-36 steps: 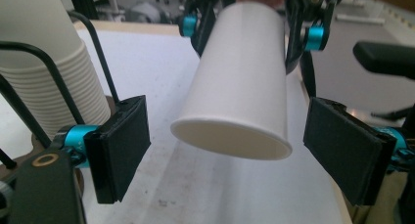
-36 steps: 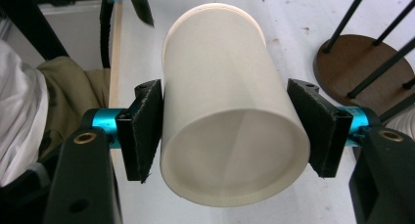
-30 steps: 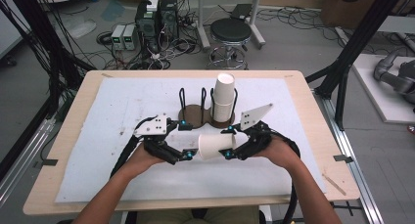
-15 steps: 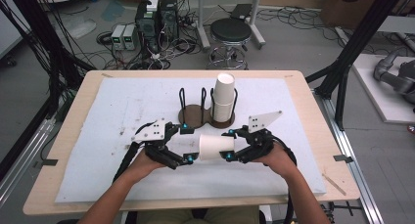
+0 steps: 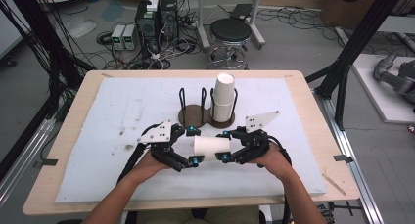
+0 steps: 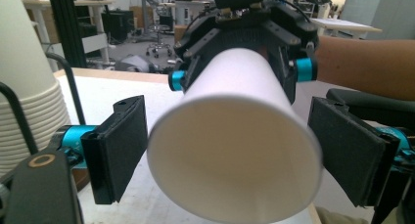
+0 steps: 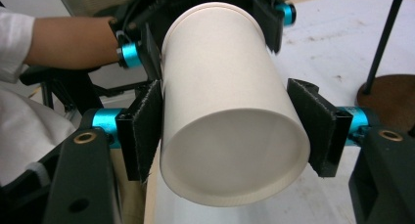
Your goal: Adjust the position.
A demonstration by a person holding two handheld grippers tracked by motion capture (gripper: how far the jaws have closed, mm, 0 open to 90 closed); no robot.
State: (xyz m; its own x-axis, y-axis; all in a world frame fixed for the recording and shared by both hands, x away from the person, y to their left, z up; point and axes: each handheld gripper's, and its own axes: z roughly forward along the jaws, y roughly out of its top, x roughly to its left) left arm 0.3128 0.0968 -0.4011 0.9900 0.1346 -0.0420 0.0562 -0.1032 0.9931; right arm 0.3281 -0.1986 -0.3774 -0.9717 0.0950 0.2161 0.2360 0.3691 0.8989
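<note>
A white paper cup (image 5: 211, 146) lies level above the mat, between my two grippers. My right gripper (image 5: 225, 146) is shut on its base end; in the right gripper view both pads (image 7: 144, 128) press on the sides of the cup (image 7: 230, 111). My left gripper (image 5: 194, 146) stands open around the cup's mouth end. In the left gripper view the cup (image 6: 235, 136) hangs between the left gripper's pads (image 6: 117, 148) with a gap on each side. The right gripper (image 6: 240, 75) clamps the far end there.
Behind the grippers a stack of white cups (image 5: 224, 99) stands in the right side of a brown cup holder (image 5: 193, 115) with black wire loops. The white mat (image 5: 122, 111) covers most of the wooden table (image 5: 78, 116). Chair, computers and cables lie beyond it.
</note>
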